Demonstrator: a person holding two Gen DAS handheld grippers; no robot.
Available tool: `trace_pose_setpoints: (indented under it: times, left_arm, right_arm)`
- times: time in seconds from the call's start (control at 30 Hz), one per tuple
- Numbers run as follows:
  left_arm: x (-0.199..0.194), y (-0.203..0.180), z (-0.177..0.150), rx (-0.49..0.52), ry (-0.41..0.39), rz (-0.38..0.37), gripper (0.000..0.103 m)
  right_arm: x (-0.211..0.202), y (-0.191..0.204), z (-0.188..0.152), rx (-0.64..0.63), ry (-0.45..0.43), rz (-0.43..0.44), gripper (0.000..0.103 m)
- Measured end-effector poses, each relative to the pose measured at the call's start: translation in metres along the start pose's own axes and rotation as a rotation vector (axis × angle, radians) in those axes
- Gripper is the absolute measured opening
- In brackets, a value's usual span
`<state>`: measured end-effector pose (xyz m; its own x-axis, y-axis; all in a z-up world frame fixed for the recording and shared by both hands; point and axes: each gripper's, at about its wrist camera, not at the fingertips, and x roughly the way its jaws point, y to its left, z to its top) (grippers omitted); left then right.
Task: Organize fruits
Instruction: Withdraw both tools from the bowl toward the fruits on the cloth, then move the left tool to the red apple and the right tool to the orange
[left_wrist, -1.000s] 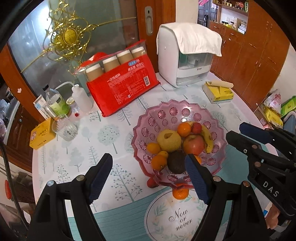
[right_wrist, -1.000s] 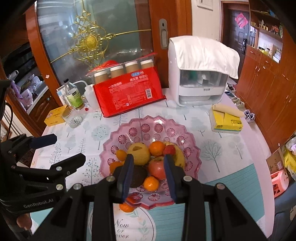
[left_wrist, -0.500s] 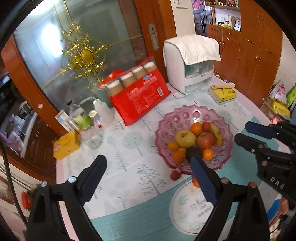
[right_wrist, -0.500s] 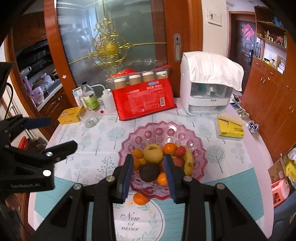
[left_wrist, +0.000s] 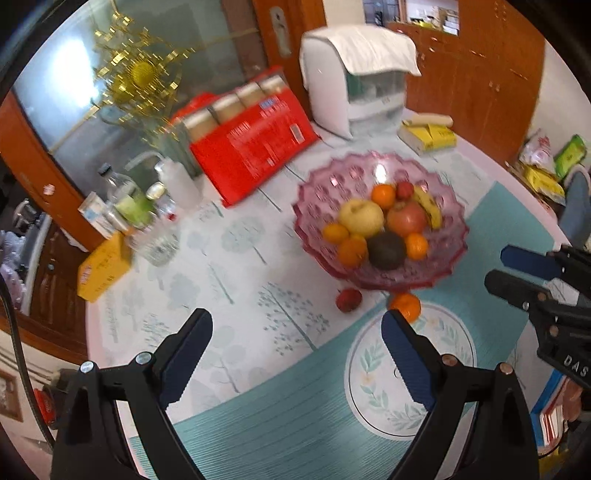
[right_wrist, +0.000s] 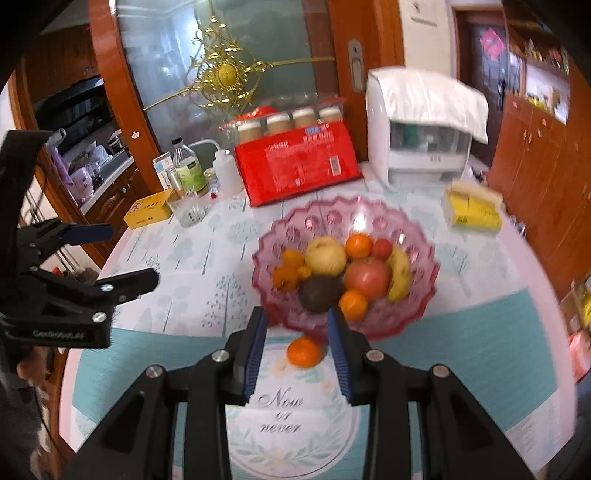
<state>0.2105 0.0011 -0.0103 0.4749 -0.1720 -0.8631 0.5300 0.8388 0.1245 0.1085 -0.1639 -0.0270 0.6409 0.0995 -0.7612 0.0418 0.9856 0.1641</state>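
A pink glass bowl (left_wrist: 332, 177) (right_wrist: 417, 240) holds a pear (left_wrist: 361, 218), a red apple (left_wrist: 406, 218), a dark avocado (left_wrist: 386, 251), a banana (left_wrist: 430, 210) and several oranges. On the table in front of it lie a loose orange (left_wrist: 405, 305) (right_wrist: 303, 351) and a small red fruit (left_wrist: 348, 300). My left gripper (left_wrist: 295, 321) (right_wrist: 131, 253) hangs wide open and empty, short of both. My right gripper (right_wrist: 295, 314) (left_wrist: 498, 266) is shut with nothing in it, above the loose orange.
A red package of cups (left_wrist: 255, 144), a cloth-covered white appliance (left_wrist: 354, 92) and a yellow tissue pack (left_wrist: 428, 134) stand behind the bowl. Bottles (left_wrist: 129, 199), a glass (left_wrist: 159, 243) and a yellow box (left_wrist: 103, 266) crowd the left. A round "Now or never" print (right_wrist: 280, 410) lies nearest me.
Both grippers have drawn back from over the bowl toward the near side of the table. The left jaws stand wider than a second ago; the right jaws are unchanged.
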Motion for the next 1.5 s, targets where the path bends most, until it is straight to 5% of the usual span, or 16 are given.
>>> trace_pose_setpoints:
  times: [0.27, 0.77, 1.13, 1.3, 1.5]
  left_arm:
    - [0.081, -0.004, -0.026, -0.017, 0.095, -0.108, 0.092]
    - [0.171, -0.005, -0.027, -0.134, 0.066, -0.27, 0.092]
    - [0.195, -0.006, -0.025, -0.172, 0.074, -0.311, 0.092]
    - [0.199, -0.018, -0.028, -0.129, 0.051, -0.271, 0.092]
    - [0.204, -0.028, -0.028, -0.119, 0.035, -0.244, 0.075]
  right_arm:
    - [0.046, -0.012, -0.053, 0.179, 0.035, 0.003, 0.047]
    - [0.13, -0.008, -0.073, 0.236, 0.104, -0.12, 0.048]
    - [0.16, 0.006, -0.07, 0.157, 0.094, -0.211, 0.048]
    - [0.162, 0.004, -0.07, 0.165, 0.079, -0.213, 0.048]
    - [0.157, 0.001, -0.071, 0.168, 0.05, -0.215, 0.047]
